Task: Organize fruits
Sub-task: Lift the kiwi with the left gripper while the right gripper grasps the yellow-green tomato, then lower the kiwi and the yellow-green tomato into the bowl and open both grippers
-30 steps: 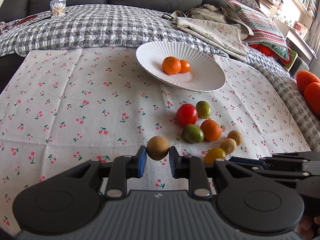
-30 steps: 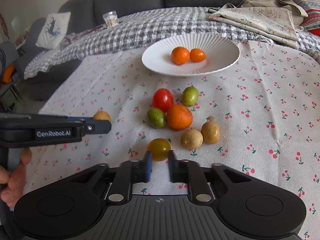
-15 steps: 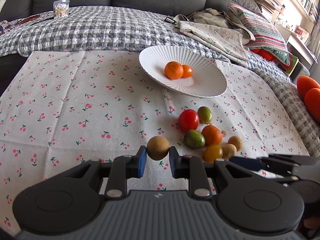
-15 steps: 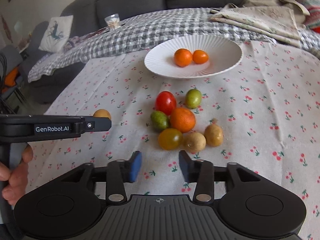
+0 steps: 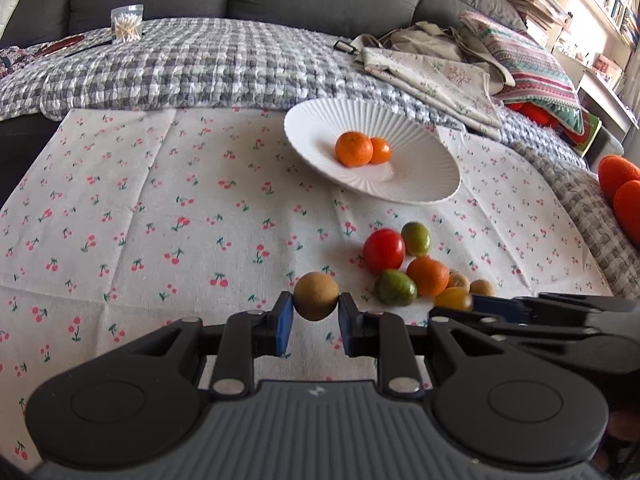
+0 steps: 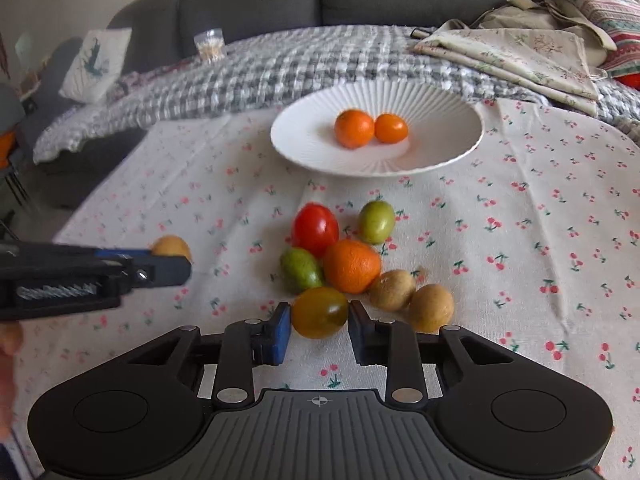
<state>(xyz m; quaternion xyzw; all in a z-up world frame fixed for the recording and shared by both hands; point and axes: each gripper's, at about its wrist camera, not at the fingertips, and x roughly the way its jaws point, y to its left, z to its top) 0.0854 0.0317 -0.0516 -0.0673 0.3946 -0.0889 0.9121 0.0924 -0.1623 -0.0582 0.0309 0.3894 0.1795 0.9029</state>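
Left gripper (image 5: 316,316) level above cherry cloth (image 5: 160,220), clamped on brown fruit (image 5: 316,295). Right gripper (image 6: 318,332) low at pile's near edge, fingers spread around yellow-green tomato (image 6: 319,312), small gaps each side; half second ago it hung back, tomato ahead. Beyond: orange (image 6: 351,266), red tomato (image 6: 315,230). Farther: white plate (image 6: 448,120), two tangerines (image 6: 354,128). Left gripper's label blurred, unreadable.

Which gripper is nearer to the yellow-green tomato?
Right. The right gripper has its fingers on either side of the yellow-green tomato; the left gripper, holding a brown fruit, is off to its left.
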